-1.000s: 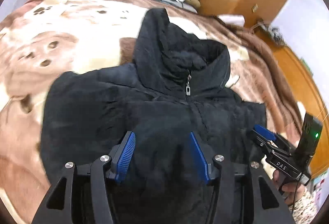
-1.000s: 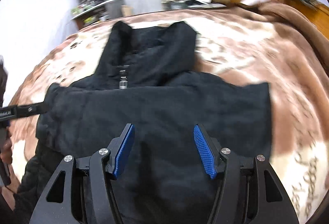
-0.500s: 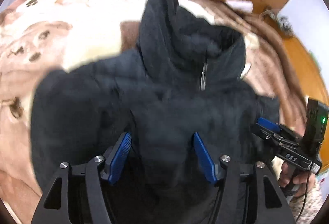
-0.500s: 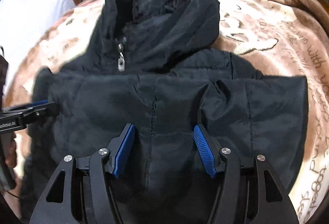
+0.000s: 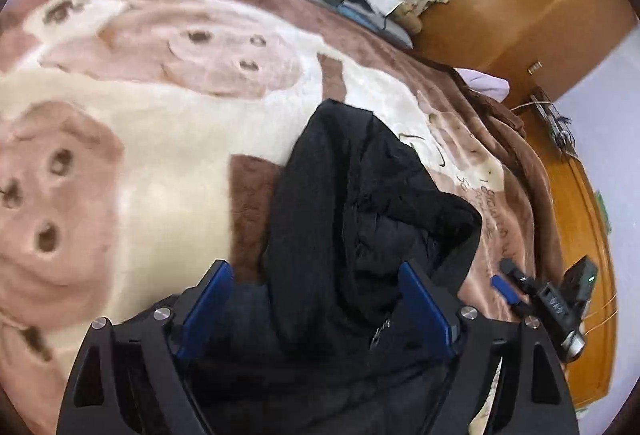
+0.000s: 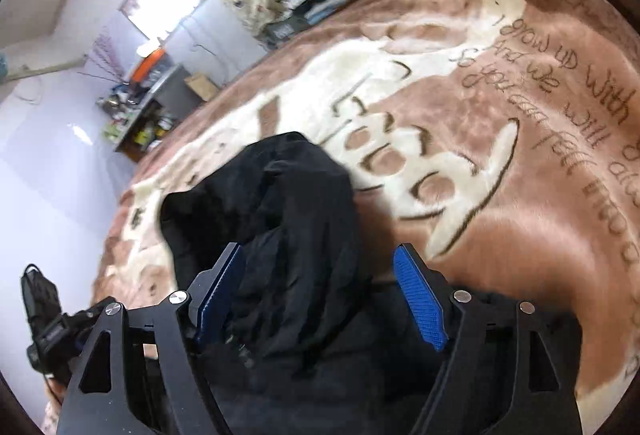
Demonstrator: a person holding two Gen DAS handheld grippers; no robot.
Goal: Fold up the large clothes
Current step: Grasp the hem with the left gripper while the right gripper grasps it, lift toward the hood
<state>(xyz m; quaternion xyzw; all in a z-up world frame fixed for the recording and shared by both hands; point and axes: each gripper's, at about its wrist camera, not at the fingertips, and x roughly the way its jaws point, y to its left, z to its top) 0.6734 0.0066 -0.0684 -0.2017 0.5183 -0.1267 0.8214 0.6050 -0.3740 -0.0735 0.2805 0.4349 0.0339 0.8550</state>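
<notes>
Black padded jacket [image 5: 360, 219] on the bed blanket [image 5: 168, 139], hood toward twelve o'clock: left gripper [image 5: 316, 309] and right gripper [image 6: 320, 295], jaws just widened and gripping nothing, straddle this soft, bulky, probably slippery garment, best pinched at its hem.

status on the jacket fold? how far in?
Done: the black jacket lies on the blanket, its body already gathered into a compact bundle. In hand: nothing; the left gripper and right gripper have just been opening, fingers wide, with the hood between them but not pinched. Left: the hood sticks out loose and looks like the next fold, then tidying.
</notes>
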